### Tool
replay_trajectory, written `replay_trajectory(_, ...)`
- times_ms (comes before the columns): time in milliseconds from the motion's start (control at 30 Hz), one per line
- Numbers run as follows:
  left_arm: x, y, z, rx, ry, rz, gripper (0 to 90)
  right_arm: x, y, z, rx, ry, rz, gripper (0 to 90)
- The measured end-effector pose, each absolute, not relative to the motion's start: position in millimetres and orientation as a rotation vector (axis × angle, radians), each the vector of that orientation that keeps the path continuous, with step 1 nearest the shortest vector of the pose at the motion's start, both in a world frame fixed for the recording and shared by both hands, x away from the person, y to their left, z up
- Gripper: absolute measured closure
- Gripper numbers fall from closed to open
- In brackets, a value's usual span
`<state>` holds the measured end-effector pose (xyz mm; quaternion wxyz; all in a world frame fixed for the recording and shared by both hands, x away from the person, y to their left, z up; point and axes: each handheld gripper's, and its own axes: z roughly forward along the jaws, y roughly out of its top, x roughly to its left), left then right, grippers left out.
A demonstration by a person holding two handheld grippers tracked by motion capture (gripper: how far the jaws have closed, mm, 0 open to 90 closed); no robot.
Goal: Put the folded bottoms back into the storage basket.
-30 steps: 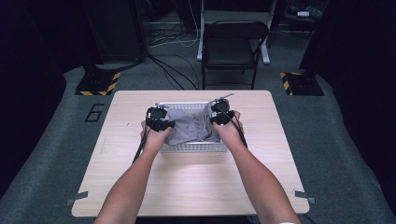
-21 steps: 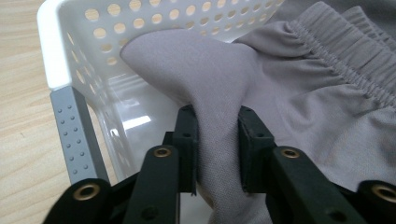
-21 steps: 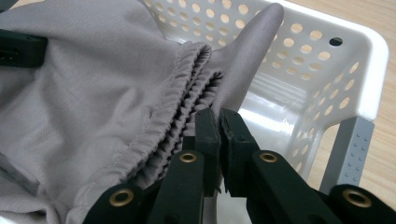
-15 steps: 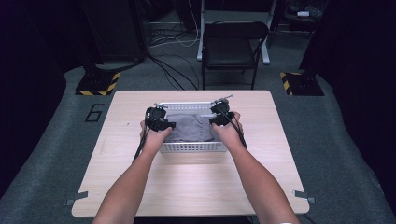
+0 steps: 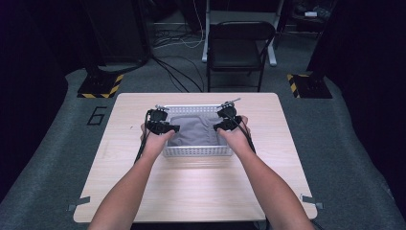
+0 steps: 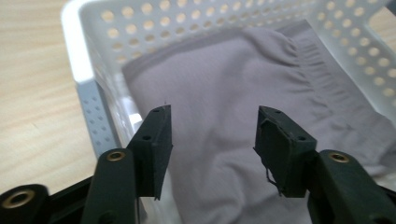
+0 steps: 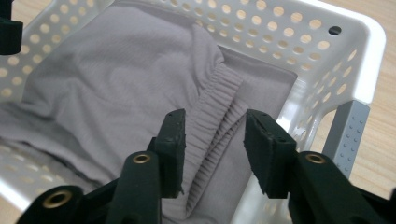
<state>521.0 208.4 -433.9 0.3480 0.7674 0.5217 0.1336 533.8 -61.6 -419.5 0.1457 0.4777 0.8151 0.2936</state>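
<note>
A white perforated basket (image 5: 198,151) stands mid-table and holds a folded grey garment (image 5: 194,130). My left gripper (image 5: 173,128) hovers at the basket's left side, jaws open over the cloth (image 6: 219,98) with nothing between them. My right gripper (image 5: 218,126) is at the basket's right side, open, its jaws either side of the garment's ribbed elastic band (image 7: 215,121) without closing on it. The basket's wall (image 6: 84,70) sits just left of the left jaws, and its rim (image 7: 369,51) is right of the right jaws.
The light wooden table (image 5: 191,191) has bare room in front of the basket and on both sides. A black folding chair (image 5: 237,52) stands beyond the far edge. Cables and a yellow-striped stand base (image 5: 100,86) lie on the grey floor.
Both hands have shifted slightly within the basket; the grippers stay open over the grey garment, which looks much the same.
</note>
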Motion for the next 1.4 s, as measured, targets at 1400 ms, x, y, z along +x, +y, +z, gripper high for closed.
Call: replay_trajectory(1400,408.2,226.5,-416.7,2.023,1.1,0.225,43.1,412.9,-78.8,-406.5,1.021,2.526,1.025,42.0)
